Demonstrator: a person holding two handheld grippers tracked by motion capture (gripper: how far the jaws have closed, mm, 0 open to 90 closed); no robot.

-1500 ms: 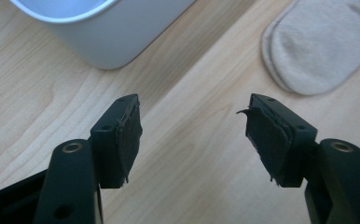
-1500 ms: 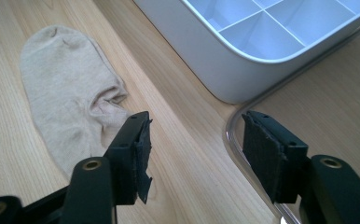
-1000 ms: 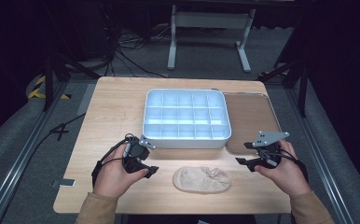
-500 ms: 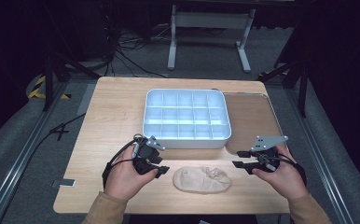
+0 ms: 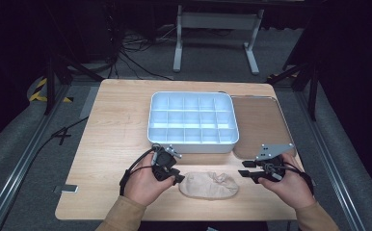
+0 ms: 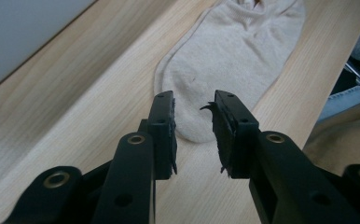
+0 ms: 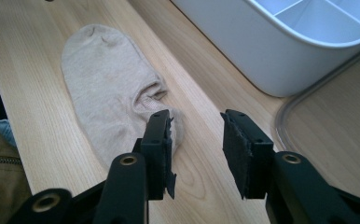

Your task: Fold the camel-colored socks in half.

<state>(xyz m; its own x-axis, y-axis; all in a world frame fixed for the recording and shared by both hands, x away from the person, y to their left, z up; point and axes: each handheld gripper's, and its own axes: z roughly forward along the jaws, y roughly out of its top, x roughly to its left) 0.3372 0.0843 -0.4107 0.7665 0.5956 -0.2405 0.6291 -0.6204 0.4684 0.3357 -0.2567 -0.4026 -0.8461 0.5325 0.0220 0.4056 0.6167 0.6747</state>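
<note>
A beige ankle sock [image 5: 209, 185] lies flat near the table's front edge, between my two hands. My left gripper [image 5: 177, 178] is at the sock's left end. In the left gripper view its jaws [image 6: 194, 114] have just been closing and straddle the rounded tip of the sock [image 6: 234, 51] without pressing it. My right gripper [image 5: 244, 174] is at the sock's right end. Its jaws [image 7: 197, 123] have also just been closing, with bare wood between them. The sock's [image 7: 103, 79] opening edge lies against the left finger [image 7: 157, 140].
A white divided organizer box [image 5: 192, 146] stands mid-table behind the sock, its wall [image 7: 243, 51] close in the right gripper view. A brown flat tray [image 5: 259, 120] lies to its right. The wooden table [image 5: 112, 130] has free room on the left.
My left hand has moved right and down to the sock's left end. Both grippers' jaws have narrowed. The right hand has barely moved.
</note>
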